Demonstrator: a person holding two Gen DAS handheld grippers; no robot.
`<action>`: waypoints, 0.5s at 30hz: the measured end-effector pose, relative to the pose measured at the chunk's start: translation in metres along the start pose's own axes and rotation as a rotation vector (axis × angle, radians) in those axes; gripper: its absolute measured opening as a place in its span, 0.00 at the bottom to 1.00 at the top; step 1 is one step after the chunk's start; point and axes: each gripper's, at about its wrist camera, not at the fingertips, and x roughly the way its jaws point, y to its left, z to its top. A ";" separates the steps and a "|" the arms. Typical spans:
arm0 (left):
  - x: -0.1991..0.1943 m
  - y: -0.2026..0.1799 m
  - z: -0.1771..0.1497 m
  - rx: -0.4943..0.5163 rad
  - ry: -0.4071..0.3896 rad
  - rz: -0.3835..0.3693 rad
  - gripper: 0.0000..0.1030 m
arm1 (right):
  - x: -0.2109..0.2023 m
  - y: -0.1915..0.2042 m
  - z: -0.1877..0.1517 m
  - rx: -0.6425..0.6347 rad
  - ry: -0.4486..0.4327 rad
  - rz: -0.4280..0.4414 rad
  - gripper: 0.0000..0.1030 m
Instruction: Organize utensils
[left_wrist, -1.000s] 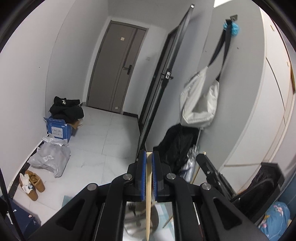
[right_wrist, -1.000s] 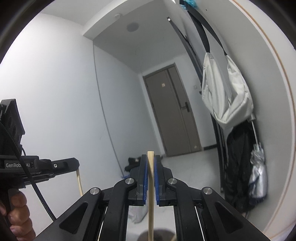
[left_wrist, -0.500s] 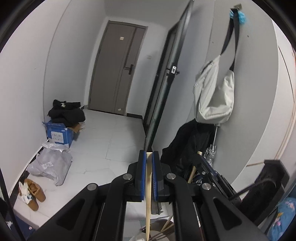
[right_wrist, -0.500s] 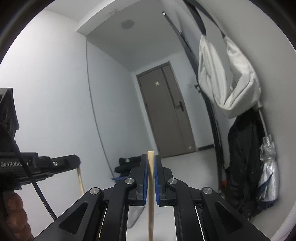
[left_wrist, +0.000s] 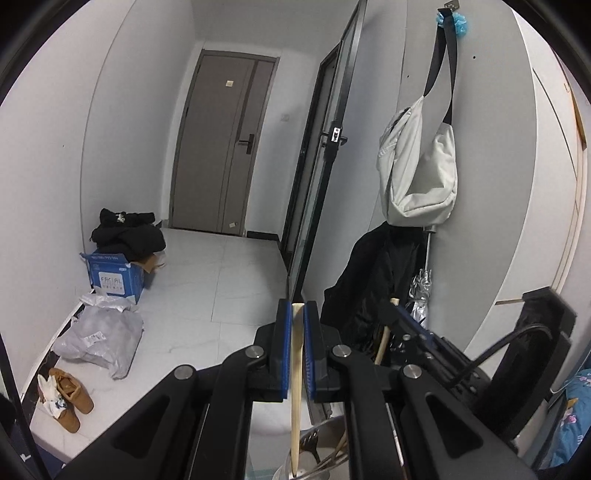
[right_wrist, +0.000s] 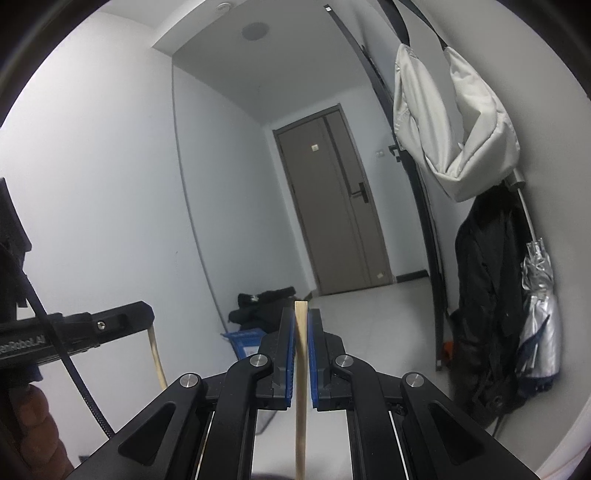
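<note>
The left gripper (left_wrist: 297, 314) is pointing level, pinching an upright chopstick (left_wrist: 296, 387) whose lower end is dipping into the metal holder (left_wrist: 314, 458) beneath it. The right gripper (right_wrist: 301, 321), just alongside, is tilting upward, clamping a second chopstick (right_wrist: 300, 387); open hallway floor (left_wrist: 221, 295) is lying ahead.

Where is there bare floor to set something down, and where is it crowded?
Bare tiles run from the grey door down the middle, between the blue box and the glass partition. Crowded: the left wall, with plastic bag and shoes.
</note>
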 end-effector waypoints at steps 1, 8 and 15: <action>0.000 0.000 -0.001 -0.004 0.006 0.001 0.03 | -0.003 0.000 -0.001 -0.001 0.005 0.006 0.05; -0.004 -0.007 -0.005 -0.006 0.036 -0.008 0.03 | -0.019 0.000 -0.009 0.004 0.080 0.075 0.05; -0.006 -0.013 -0.019 -0.009 0.094 -0.034 0.03 | -0.021 0.008 -0.029 -0.024 0.227 0.118 0.05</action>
